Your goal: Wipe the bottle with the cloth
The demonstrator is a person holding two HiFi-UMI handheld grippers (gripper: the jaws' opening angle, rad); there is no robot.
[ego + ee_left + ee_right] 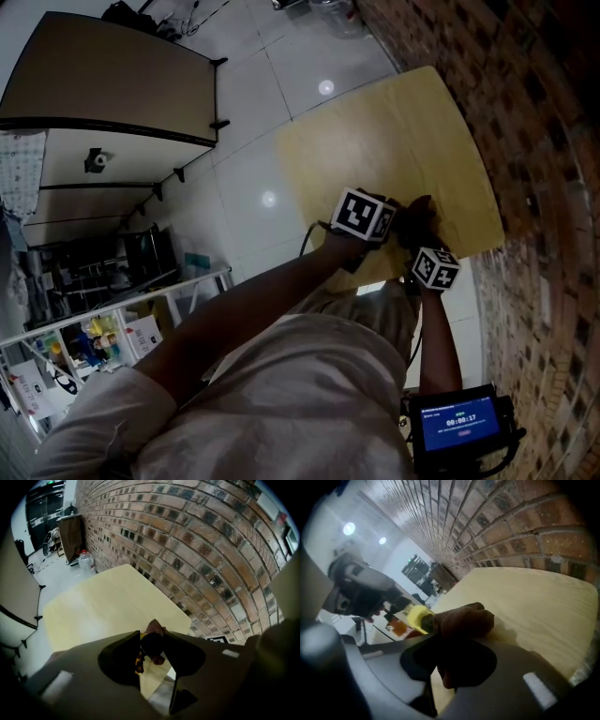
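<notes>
One cloth (461, 620) in right tongs (454, 653), one bottle (418, 617) in left tongs (152, 643)

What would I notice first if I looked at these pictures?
The brown cloth bunched in the right tongs, pressed against the yellow end of the bottle over the pale wooden table. Next, the big brick wall that runs right beside the table.
</notes>
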